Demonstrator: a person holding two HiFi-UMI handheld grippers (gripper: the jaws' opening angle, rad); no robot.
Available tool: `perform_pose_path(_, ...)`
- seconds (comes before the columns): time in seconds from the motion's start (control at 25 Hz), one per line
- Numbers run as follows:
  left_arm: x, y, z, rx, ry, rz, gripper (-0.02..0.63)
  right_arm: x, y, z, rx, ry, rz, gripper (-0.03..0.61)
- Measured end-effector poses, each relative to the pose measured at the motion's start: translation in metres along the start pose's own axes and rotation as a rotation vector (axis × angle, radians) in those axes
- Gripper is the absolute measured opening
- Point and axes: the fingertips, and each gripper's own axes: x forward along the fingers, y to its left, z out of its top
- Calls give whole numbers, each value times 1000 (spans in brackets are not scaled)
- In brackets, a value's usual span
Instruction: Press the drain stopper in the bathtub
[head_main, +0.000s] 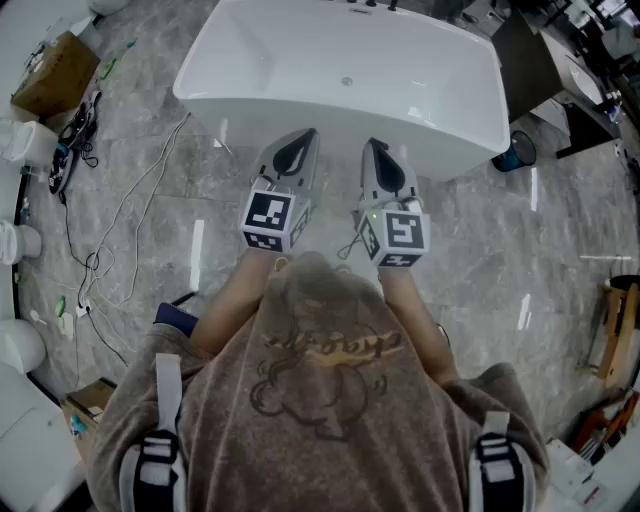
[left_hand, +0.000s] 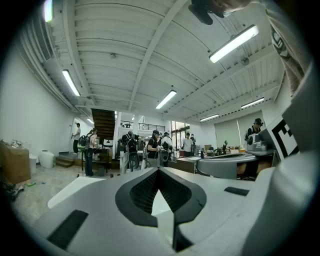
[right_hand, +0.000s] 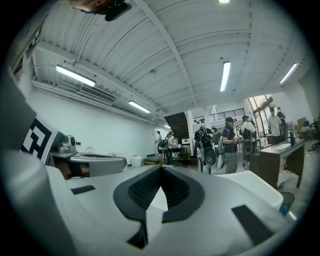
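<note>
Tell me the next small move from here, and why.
Probably reach the right gripper forward and down toward the drain stopper. Both it and the left gripper are shut, empty and held short of the bathtub, so the stopper is not yet pressed.

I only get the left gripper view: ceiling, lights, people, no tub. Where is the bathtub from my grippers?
Observer: In the head view the white bathtub lies straight ahead. The left gripper and the right gripper are both over the floor, short of the tub's near rim.
Operator: Is the drain stopper in sight?
Observer: Yes. The drain stopper is a small round fitting in the middle of the tub floor, with nothing on it.
Operator: What is the right gripper's state?
Observer: Its own view shows the jaws together, with nothing between them.
</note>
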Motion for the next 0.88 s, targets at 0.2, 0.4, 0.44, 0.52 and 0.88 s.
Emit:
perform_pose_path(0.2, -1, -1, -1, 8, 4, 5, -2, 0, 0, 0, 4, 0, 3, -2)
perform_pose_path(0.4, 1, -1, 1, 13, 3, 22, -2, 3, 0, -1, 7, 5, 26, 0)
perform_pose_path(0.44, 1, -1, 2, 13, 3, 27, -2, 3, 0, -1, 5, 4, 32, 0)
perform_pose_path(0.52, 3, -2, 2, 13, 3, 36, -2, 2, -3, 0, 1, 3, 44, 0)
perform_pose_path(0.88, 16, -22, 3, 26, -6, 74, -2, -5, -21, 2, -10, -3, 111, 0)
